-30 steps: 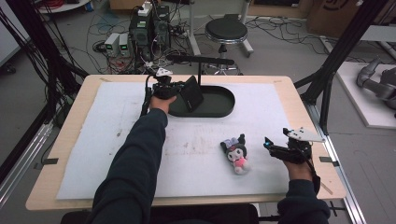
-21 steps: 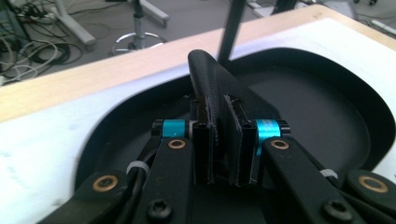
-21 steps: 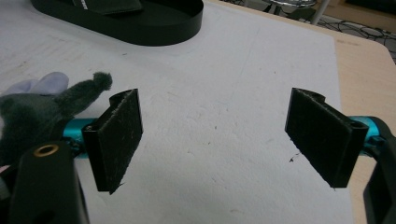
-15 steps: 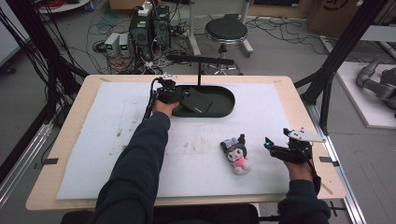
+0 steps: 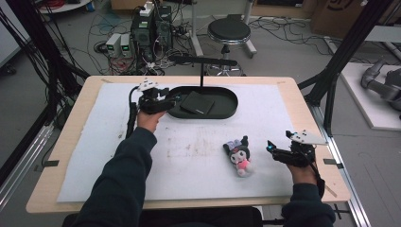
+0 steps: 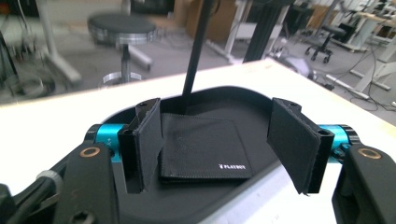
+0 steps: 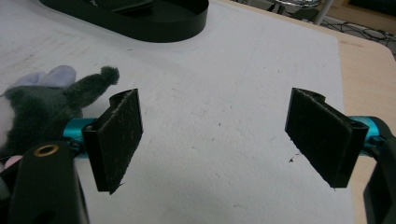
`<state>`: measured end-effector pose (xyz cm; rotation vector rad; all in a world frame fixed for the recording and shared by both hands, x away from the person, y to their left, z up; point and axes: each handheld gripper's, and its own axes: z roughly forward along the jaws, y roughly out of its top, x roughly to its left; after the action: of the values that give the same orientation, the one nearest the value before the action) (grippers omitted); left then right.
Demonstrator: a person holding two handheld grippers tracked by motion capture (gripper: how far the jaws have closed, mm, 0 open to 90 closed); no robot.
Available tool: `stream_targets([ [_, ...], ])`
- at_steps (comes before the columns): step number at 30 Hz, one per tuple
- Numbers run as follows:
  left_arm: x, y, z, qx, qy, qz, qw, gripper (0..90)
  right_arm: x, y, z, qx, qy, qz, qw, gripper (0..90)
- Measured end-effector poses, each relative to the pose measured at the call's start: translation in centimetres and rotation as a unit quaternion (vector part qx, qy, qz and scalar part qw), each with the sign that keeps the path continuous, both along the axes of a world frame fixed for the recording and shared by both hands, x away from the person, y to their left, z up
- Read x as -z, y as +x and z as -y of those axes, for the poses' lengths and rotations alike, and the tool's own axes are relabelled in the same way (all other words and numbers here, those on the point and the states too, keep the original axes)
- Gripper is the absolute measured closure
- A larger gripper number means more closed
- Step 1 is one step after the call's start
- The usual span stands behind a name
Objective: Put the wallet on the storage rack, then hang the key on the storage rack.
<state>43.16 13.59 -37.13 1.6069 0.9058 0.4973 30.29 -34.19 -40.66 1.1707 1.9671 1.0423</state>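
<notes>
In the high view, the left gripper (image 5: 166, 100) sits left of the frame's centre, at the left end of a black oval tray (image 5: 226, 111) that lies toward the top of the white mat (image 5: 94, 142) covering the wooden surface (image 5: 75, 90). A dark wallet (image 5: 198, 102) lies flat inside the tray, a little right of the gripper and apart from it. In the left gripper view the fingers (image 6: 149, 140) stand wide apart with nothing between them; the wallet (image 6: 201, 149) shows in the middle of that frame, resting on the tray floor just past the left finger, with small white lettering near its lower right corner. The tray (image 6: 243, 95) rim curves behind it, and a thin black post (image 6: 196, 51) rises from the far side of the tray toward the top of the frame. The right gripper (image 5: 274, 150) is at the lower right of the high view, low over the mat near the surface's right edge, and its fingers (image 7: 116, 135) are also spread wide and hold nothing, as the right gripper view shows, with bare mat between them. A small plush toy (image 5: 238, 153) with dark ears and a pink body lies on the mat just left of the right gripper, not touching it; in the right gripper view its dark fuzzy ear (image 7: 88, 88) pokes in at the left edge beside the left finger. A dark sleeve (image 5: 123, 179) runs from the bottom of the high view up to the left hand
</notes>
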Motion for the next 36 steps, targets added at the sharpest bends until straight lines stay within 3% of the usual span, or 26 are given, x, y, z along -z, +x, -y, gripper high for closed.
stream_targets([
  [2, 0.0, -1.6, -0.9, 0.006, 0.009, 0.023, 0.9997, 35.7, 0.0, 0.0, -0.1, 0.000, 0.001, -0.001, 1.0000, 19.4],
  [4, 0.0, -3.0, -1.8, 0.006, 0.013, 0.028, 0.9995, 33.4, 0.0, 0.1, -0.2, -0.002, 0.000, -0.001, 1.0000, 19.4],
  [7, 0.5, -4.9, -3.1, -0.016, 0.001, 0.026, 0.9995, 17.9, -0.1, 0.2, -0.5, -0.005, 0.000, -0.001, 1.0000, 19.3],
  [9, 0.8, -6.2, -4.0, -0.036, 0.016, 0.036, 0.9986, 16.0, -0.2, 0.4, -0.7, -0.003, 0.003, 0.000, 1.0000, 19.3],
  [11, 1.2, -6.9, -4.6, -0.039, 0.027, 0.040, 0.9981, 16.0, -0.1, 0.7, -1.1, -0.003, 0.004, -0.002, 1.0000, 19.3],
  [13, 1.5, -7.4, -5.3, -0.045, 0.042, 0.043, 0.9972, 16.0, 0.1, 0.9, -1.6, -0.009, -0.002, -0.007, 0.9999, 19.3],
  [15, 1.9, -7.8, -5.9, -0.047, 0.031, 0.042, 0.9975, 16.0, 0.1, 1.0, -1.9, -0.015, -0.009, -0.008, 0.9998, 19.4],
  [26, 3.8, -9.6, -7.0, -0.055, 0.030, 0.035, 0.9974, 16.1, 0.1, 0.9, -2.3, -0.012, -0.006, -0.005, 0.9999, 19.4],
  [32, 4.4, -9.5, -7.0, -0.046, 0.026, 0.028, 0.9982, 16.0, 0.2, 0.9, -2.3, -0.013, -0.007, -0.008, 0.9999, 19.4],
  [36, 4.8, -9.4, -7.2, -0.048, 0.029, 0.013, 0.9983, 16.0, 0.4, 0.9, -2.6, -0.019, 0.000, -0.010, 0.9998, 19.4],
])
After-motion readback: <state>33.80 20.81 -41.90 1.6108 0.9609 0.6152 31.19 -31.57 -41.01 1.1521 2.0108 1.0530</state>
